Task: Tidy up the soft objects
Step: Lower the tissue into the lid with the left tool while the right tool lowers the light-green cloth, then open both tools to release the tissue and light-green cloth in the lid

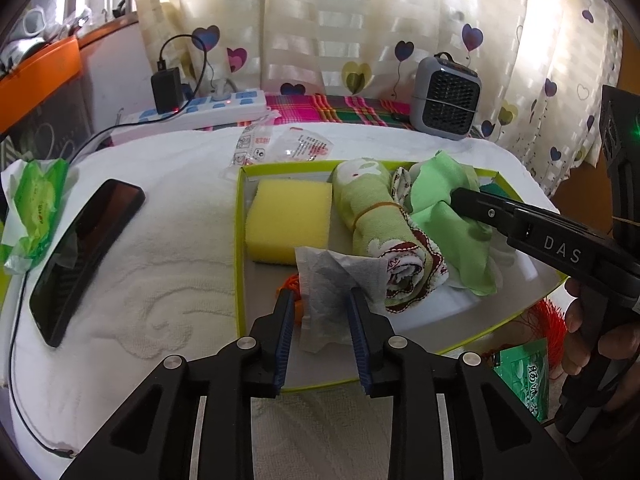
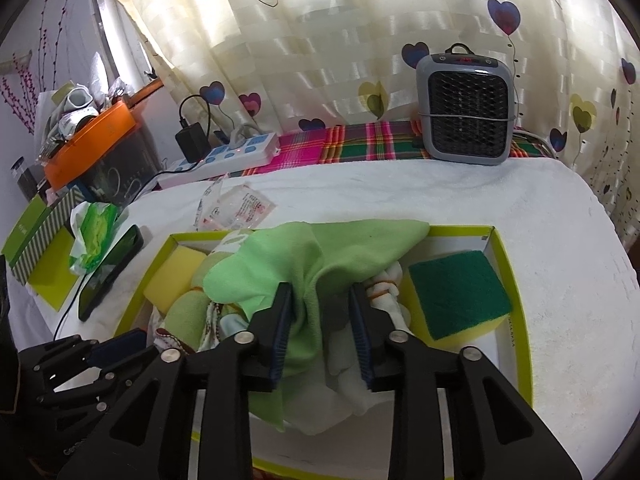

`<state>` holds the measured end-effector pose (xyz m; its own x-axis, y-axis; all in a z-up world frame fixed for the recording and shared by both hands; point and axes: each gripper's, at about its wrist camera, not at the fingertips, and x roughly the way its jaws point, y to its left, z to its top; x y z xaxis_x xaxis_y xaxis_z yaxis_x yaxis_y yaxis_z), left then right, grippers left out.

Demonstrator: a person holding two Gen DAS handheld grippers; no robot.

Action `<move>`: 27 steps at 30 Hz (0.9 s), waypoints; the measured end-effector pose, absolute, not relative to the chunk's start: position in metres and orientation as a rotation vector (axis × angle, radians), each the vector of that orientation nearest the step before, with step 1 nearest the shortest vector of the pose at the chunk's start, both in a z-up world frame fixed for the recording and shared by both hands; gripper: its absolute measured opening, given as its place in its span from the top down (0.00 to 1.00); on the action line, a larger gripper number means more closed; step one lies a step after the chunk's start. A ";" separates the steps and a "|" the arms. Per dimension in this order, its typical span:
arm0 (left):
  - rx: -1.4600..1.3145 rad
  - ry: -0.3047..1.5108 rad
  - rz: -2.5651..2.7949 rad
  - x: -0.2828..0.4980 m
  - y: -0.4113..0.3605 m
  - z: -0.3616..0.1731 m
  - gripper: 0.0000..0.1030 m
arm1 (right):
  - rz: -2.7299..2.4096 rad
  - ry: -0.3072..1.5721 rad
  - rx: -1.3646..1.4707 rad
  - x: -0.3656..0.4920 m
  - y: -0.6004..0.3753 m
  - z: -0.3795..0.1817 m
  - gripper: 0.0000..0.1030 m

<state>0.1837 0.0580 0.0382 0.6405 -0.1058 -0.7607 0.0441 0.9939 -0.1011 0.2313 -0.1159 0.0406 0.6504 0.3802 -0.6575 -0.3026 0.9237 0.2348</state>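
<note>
A lime-rimmed box (image 1: 239, 240) on the white towel holds a yellow sponge (image 1: 288, 220), a rolled green towel (image 1: 372, 216) with a rubber band round it, and a loose green cloth (image 1: 448, 216). My left gripper (image 1: 322, 312) is open over the box's near end, a grey-white sachet (image 1: 328, 280) lying between its fingers without being pressed. My right gripper (image 2: 321, 308) is open over the green cloth (image 2: 320, 252), which sits loosely in the gap. A green-topped scouring sponge (image 2: 456, 296) lies at the box's right end, beside a banded white cloth (image 2: 388, 292).
Left of the box lie a black phone (image 1: 84, 256) and a green tissue pack (image 1: 36, 208). A power strip (image 1: 208, 110), a clear wrapper (image 1: 280, 148) and a small grey heater (image 1: 446, 98) sit behind. A green packet (image 1: 524, 376) and red tassel (image 1: 548, 320) lie by the hand.
</note>
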 end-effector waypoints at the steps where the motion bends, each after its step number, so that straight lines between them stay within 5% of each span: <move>1: -0.075 0.872 -0.085 0.183 0.057 0.038 0.75 | 0.389 0.770 0.106 0.231 -0.116 0.040 0.69; 27: -0.060 0.869 -0.075 0.183 0.058 0.038 0.65 | 0.373 0.755 0.019 0.228 -0.106 0.041 0.67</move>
<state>0.1831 0.0580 0.0378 0.6433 -0.0906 -0.7603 0.0417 0.9957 -0.0833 0.2277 -0.1058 0.0410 0.6659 0.3369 -0.6657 -0.3233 0.9344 0.1495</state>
